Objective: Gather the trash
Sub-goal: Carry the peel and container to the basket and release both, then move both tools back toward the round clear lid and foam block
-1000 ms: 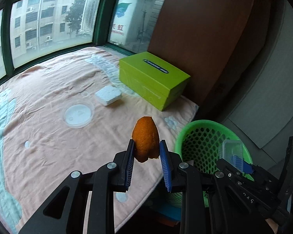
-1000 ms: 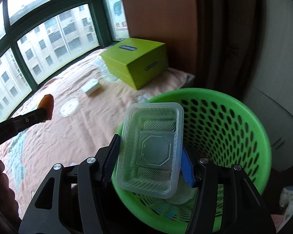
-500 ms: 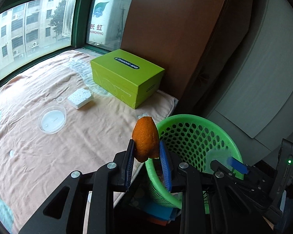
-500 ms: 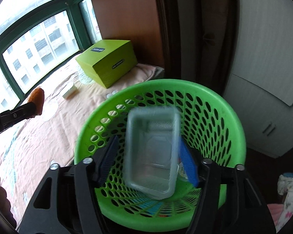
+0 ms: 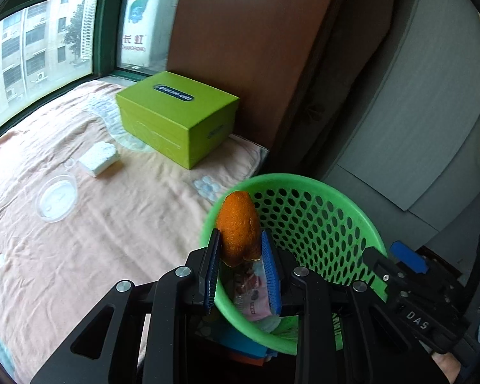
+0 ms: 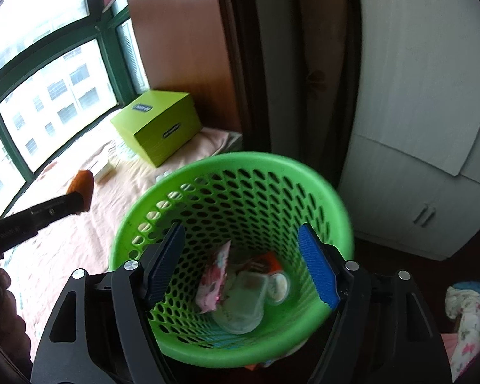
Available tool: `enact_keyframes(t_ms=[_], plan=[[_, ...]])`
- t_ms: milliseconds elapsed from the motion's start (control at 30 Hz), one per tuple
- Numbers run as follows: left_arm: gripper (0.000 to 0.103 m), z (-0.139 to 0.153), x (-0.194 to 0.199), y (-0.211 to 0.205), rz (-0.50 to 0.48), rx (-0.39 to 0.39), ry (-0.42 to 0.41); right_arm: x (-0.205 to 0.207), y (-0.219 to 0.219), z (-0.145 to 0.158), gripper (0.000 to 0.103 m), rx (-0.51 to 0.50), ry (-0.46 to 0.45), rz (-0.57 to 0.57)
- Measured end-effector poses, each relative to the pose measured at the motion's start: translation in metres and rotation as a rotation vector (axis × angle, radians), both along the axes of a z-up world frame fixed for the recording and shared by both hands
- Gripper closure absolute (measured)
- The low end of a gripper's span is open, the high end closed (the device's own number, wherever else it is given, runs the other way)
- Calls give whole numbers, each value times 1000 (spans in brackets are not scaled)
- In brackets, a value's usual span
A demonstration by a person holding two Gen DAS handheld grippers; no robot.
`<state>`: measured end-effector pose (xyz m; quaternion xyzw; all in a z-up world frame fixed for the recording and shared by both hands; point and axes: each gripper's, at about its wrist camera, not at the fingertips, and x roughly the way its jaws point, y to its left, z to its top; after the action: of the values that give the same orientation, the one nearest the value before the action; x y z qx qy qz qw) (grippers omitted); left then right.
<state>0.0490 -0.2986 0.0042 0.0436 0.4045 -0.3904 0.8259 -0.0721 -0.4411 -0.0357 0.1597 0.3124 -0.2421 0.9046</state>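
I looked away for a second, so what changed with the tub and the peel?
The right gripper let go of the clear plastic tub, now lying in the green basket; its fingers are opening, empty. The left gripper carried the orange peel toward the basket, still clamped.

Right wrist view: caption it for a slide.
Right hand-held gripper, jaws opening and empty, over green mesh wastebasket holding clear plastic tray and wrappers.
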Motion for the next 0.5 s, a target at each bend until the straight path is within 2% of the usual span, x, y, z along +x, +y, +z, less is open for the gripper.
enact_keyframes(t_ms=[400, 467, 500], plan=[[75, -17, -15, -29, -77, 39, 35, -15, -15, -1, 28, 19, -18, -41], [62, -19, -16, -29, -81, 42, 43, -15, -15, -1, 28, 21, -20, -37], [61, -19, -16, -29, -80, 41, 41, -14, -15, -2, 28, 20, -19, -36]])
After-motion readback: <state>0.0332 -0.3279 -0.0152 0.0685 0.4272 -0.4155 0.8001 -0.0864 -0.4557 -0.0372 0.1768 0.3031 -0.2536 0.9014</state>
